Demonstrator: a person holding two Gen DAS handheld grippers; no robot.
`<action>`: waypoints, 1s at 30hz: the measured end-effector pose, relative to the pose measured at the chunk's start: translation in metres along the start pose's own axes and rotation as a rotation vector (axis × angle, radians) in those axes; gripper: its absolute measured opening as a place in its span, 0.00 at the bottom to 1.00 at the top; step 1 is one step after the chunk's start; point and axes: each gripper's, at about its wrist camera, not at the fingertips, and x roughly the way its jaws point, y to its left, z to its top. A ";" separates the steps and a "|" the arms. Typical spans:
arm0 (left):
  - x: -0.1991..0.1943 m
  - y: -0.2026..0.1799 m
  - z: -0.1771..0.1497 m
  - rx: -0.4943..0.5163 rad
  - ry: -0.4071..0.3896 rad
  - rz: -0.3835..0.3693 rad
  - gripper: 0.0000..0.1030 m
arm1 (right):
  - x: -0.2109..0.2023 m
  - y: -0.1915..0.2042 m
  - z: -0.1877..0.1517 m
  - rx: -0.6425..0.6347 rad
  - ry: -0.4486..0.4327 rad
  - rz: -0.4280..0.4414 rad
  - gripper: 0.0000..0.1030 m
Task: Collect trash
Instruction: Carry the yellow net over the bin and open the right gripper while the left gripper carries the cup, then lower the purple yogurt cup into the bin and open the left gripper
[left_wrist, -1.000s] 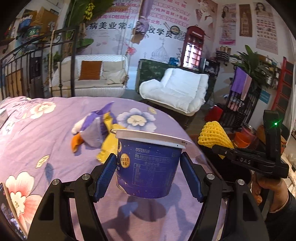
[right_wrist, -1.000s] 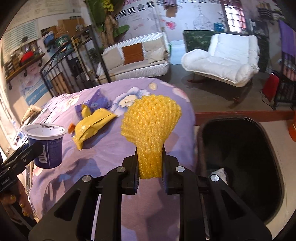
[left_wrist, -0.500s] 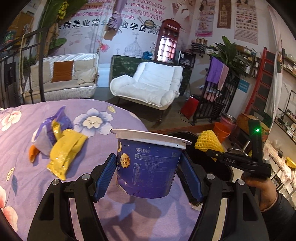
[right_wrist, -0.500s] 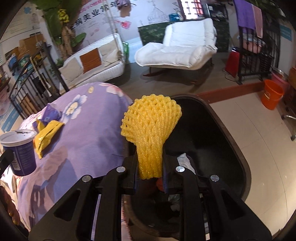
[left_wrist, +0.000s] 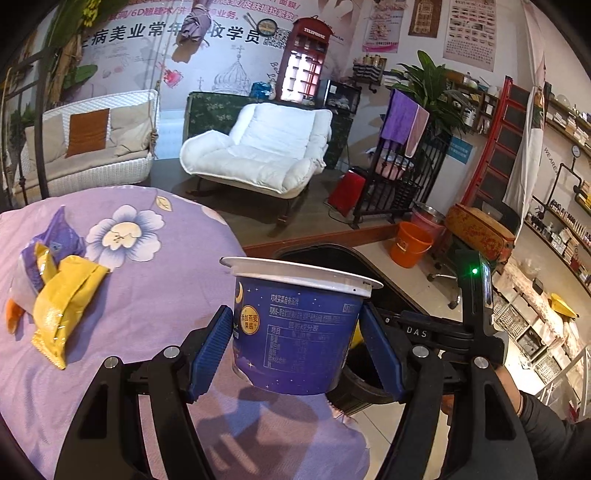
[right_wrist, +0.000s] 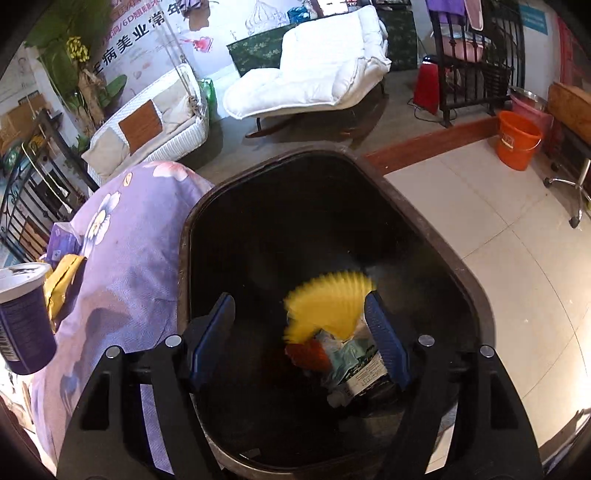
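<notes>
Gripping a blue cup (left_wrist: 295, 328) by its sides, the left gripper (left_wrist: 297, 345) held it above the edge of the purple cloth (left_wrist: 155, 295). The right gripper (right_wrist: 297, 341) stood spread wide over the black bin (right_wrist: 436, 236), nothing between its fingers (right_wrist: 212, 338). A blurred yellow foam net (right_wrist: 328, 301) lay apart from them inside the bin, above other litter (right_wrist: 354, 363). Farther back, a yellow packet (left_wrist: 64, 301) and purple wrapper (left_wrist: 61, 236) lay on the cloth.

A white armchair (left_wrist: 258, 147) stands before a postered wall (left_wrist: 147, 44).
</notes>
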 end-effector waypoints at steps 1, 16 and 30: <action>0.003 -0.003 0.001 0.003 0.004 -0.010 0.68 | -0.003 -0.001 0.001 0.000 -0.012 -0.003 0.71; 0.066 -0.055 0.012 0.089 0.115 -0.112 0.68 | -0.058 -0.038 0.018 0.066 -0.187 -0.070 0.72; 0.112 -0.085 0.005 0.128 0.220 -0.152 0.68 | -0.065 -0.061 0.020 0.110 -0.201 -0.114 0.73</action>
